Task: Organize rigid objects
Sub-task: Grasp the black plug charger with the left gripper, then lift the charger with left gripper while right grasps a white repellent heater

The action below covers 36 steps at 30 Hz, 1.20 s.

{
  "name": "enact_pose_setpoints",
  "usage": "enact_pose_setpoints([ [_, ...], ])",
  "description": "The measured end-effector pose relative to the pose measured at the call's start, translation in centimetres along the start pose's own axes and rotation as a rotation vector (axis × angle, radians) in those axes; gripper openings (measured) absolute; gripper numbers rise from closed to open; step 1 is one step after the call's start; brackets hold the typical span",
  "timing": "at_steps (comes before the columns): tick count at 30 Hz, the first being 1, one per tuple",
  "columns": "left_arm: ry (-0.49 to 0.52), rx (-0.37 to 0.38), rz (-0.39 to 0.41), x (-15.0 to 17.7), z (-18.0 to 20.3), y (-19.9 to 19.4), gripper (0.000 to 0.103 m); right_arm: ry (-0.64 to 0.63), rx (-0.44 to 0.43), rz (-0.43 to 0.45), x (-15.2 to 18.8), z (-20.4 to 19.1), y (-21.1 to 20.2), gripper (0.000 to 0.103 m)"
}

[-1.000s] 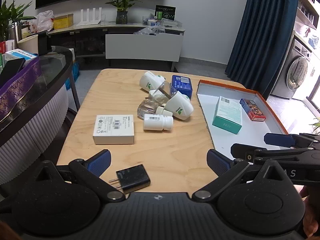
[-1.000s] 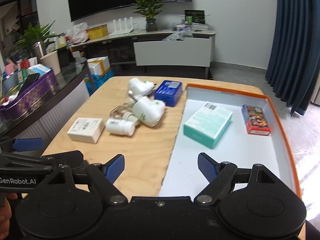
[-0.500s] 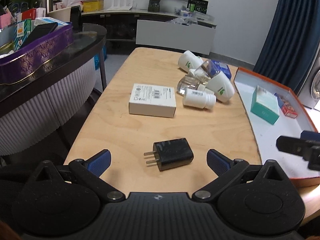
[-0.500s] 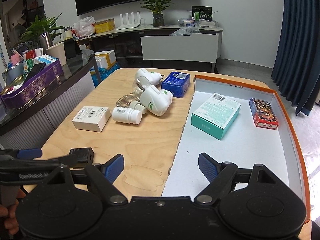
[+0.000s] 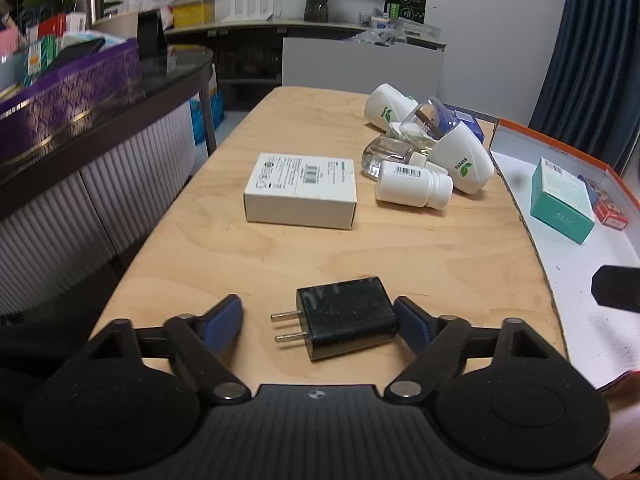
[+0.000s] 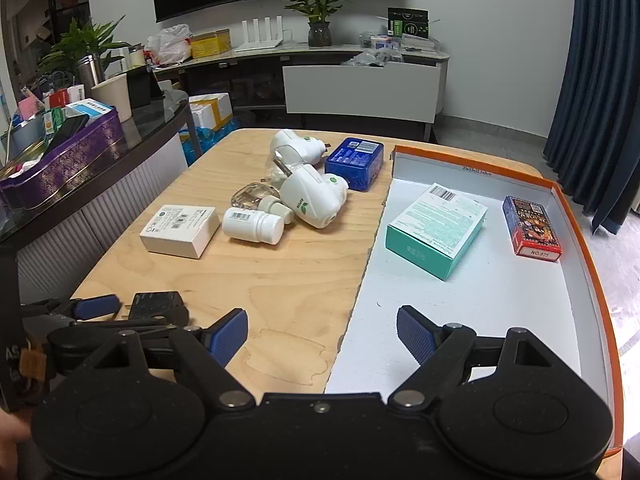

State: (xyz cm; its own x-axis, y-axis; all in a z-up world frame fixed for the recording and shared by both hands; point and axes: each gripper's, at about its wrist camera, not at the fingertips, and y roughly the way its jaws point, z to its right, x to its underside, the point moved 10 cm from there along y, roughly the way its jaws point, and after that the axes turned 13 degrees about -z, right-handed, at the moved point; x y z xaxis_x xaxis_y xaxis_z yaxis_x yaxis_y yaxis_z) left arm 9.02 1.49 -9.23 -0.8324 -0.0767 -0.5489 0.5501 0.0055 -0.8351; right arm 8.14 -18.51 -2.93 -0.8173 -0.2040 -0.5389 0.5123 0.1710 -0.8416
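Observation:
A black charger with two prongs lies flat near the wooden table's front edge. My left gripper straddles it and its jaws are closing. The right pad is at the charger's side, while the left pad is still clear of the prongs. My right gripper hangs open and empty over the table's edge and the orange-rimmed tray. In the tray lie a teal box and a small red-and-blue box. The right wrist view shows the charger at lower left.
Mid-table are a white box, a white bottle, white plug-in devices, a glass vial and a blue tin. A dark curved counter with a purple tin stands close on the left.
My left gripper has sunk toward the charger and its jaws have narrowed from wide open to close around it. The right gripper has stayed put.

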Motion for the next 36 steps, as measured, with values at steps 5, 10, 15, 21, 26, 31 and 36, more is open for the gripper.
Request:
enact_pose_setpoints([
  [5, 0.016, 0.024, 0.010, -0.2, 0.0, -0.4, 0.065, 0.005, -0.010, -0.014, -0.5, -0.2, 0.9, 0.096],
  [10, 0.000, 0.045, 0.034, -0.9, -0.5, -1.6, 0.065, -0.015, -0.009, -0.013, -1.9, -0.6, 1.9, 0.096],
  [15, -0.018, 0.075, 0.068, -2.2, -1.2, -3.1, 0.065, -0.038, -0.005, 0.014, -5.2, -0.5, 2.9, 0.096],
  [21, -0.033, 0.097, 0.086, -2.9, -1.7, -3.9, 0.065, -0.082, 0.012, 0.017, -9.9, -0.7, 5.9, 0.096],
  [26, -0.046, 0.104, 0.091, -3.3, -2.3, -3.9, 0.065, -0.125, 0.032, -0.010, -12.1, -1.2, 9.3, 0.096],
  [31, -0.048, 0.106, 0.094, -3.9, -2.5, -3.6, 0.065, -0.129, 0.032, -0.046, -13.3, -1.6, 12.3, 0.096],
  [36, -0.043, 0.112, 0.086, -4.2, -2.4, -2.9, 0.065, -0.097, 0.028, -0.063, -14.1, -1.1, 14.2, 0.096],
])
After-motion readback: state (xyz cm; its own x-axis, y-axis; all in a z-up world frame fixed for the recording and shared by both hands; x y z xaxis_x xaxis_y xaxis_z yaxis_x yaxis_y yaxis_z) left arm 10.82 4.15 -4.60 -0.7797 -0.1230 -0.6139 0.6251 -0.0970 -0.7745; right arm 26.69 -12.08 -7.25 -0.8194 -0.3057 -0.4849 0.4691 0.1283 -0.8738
